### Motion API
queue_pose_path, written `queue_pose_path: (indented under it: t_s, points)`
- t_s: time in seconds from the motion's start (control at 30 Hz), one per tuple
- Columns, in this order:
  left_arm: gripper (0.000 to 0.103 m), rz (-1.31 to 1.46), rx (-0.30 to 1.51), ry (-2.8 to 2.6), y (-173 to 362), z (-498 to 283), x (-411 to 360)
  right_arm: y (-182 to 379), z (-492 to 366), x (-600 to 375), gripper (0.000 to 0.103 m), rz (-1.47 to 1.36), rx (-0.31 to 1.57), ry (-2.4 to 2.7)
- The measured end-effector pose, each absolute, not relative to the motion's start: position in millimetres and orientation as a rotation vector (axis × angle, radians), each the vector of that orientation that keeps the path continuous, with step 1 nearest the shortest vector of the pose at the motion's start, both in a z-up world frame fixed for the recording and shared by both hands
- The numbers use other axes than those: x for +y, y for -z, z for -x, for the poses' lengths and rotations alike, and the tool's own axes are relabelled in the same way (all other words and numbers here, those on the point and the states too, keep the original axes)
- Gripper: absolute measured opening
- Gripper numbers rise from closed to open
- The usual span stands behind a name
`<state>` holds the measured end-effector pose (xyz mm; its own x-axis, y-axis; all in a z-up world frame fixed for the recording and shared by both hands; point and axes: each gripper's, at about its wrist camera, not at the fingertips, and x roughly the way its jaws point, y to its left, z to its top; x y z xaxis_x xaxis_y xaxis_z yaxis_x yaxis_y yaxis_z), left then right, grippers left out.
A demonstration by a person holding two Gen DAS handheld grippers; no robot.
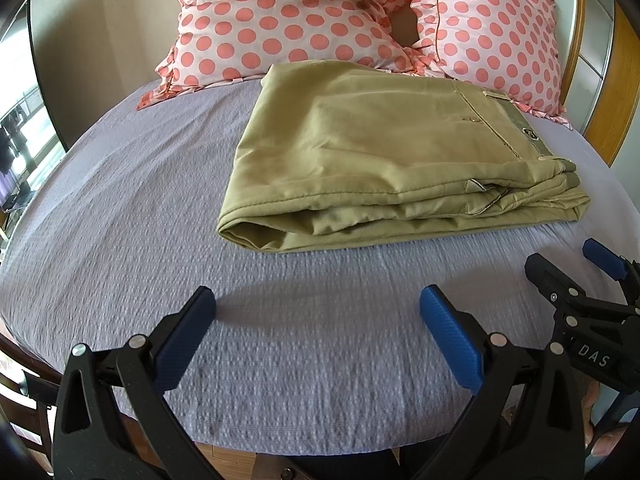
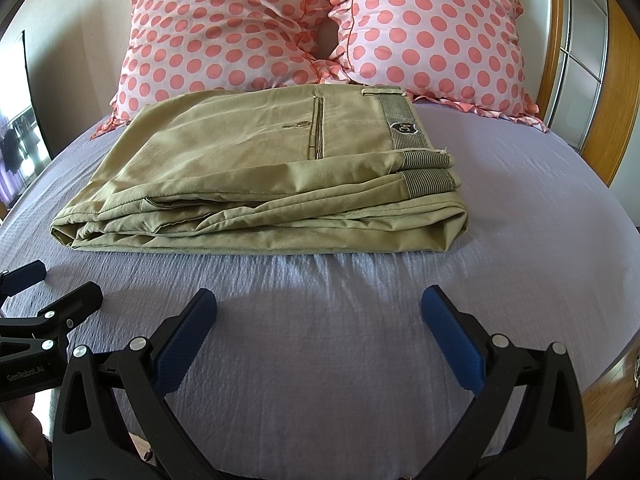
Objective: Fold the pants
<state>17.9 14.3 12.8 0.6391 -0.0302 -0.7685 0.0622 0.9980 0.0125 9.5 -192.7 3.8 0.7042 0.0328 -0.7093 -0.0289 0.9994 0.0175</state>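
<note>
Khaki pants (image 1: 372,152) lie folded in a flat stack on the lilac bed sheet (image 1: 140,220), waistband to the right; they also show in the right wrist view (image 2: 248,176). My left gripper (image 1: 318,312) is open and empty, hovering over the sheet in front of the pants. My right gripper (image 2: 319,312) is open and empty, also short of the pants. The right gripper (image 1: 576,264) shows at the right edge of the left wrist view; the left gripper (image 2: 52,284) shows at the left edge of the right wrist view.
Two pink polka-dot pillows (image 2: 224,28) (image 2: 436,32) lean at the head of the bed behind the pants. A wooden headboard (image 2: 616,92) stands at the right. The bed's near edge (image 1: 304,446) lies just below the grippers.
</note>
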Motion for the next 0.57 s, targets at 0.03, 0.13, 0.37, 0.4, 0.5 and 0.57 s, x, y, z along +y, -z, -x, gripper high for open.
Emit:
queue_pose_path:
  t_s: [0.03,0.13,0.37,0.4,0.5,0.57]
  points:
    - [0.101,-0.039,0.875,0.052,-12.5,-17.3,13.8,-3.8,-9.5,-192.7,0.102,-0.005,0.789,-0.034]
    - [0.101,-0.039,0.876,0.053,-12.4,-17.5,14.0,-3.7,-9.6,-192.7,0.102,-0.005,0.789,-0.034]
    - [0.101,-0.041,0.876,0.052,-12.0,-17.7,13.4,-3.5,-9.7,-192.7,0.102,-0.005,0.789,-0.035]
    - [0.101,-0.042,0.879,0.053,-11.9,-18.0,13.2,-3.4,-9.7,-192.7,0.102,-0.005,0.788,-0.035]
    - [0.101,-0.043,0.876,0.053,-11.1,-17.0,13.1,-3.4,-9.9,-192.6,0.102,-0.005,0.788,-0.035]
    - [0.101,-0.044,0.874,0.052,-10.8,-16.5,12.9,-3.3,-10.0,-192.6,0.102,-0.005,0.788,-0.035]
